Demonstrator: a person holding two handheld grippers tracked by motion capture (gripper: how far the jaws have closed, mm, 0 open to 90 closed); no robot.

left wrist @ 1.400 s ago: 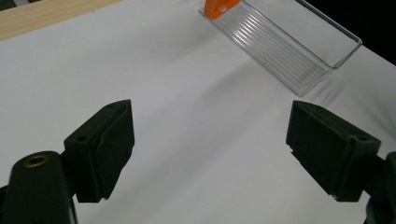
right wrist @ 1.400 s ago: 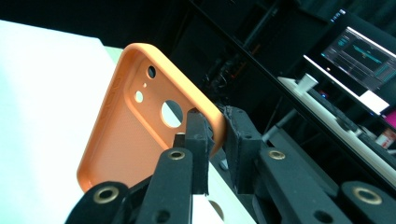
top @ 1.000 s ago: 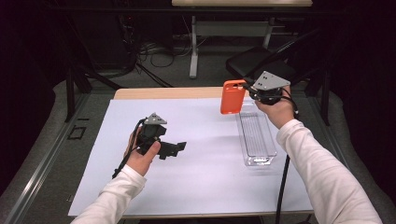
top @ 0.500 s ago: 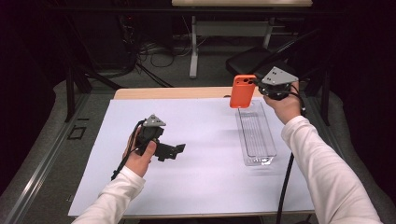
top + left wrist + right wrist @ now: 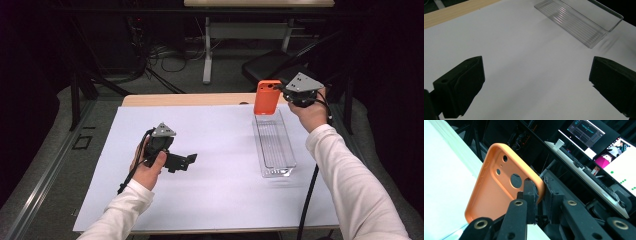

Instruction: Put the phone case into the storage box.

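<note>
Right gripper: we pinch the orange phone case by one edge, upright, above the far end of the clear tray.
Tray axis: near to far (the case stands on end, so we judge it must tip flat).
Left gripper: spread, holding nothing, well left of the tray.
</note>
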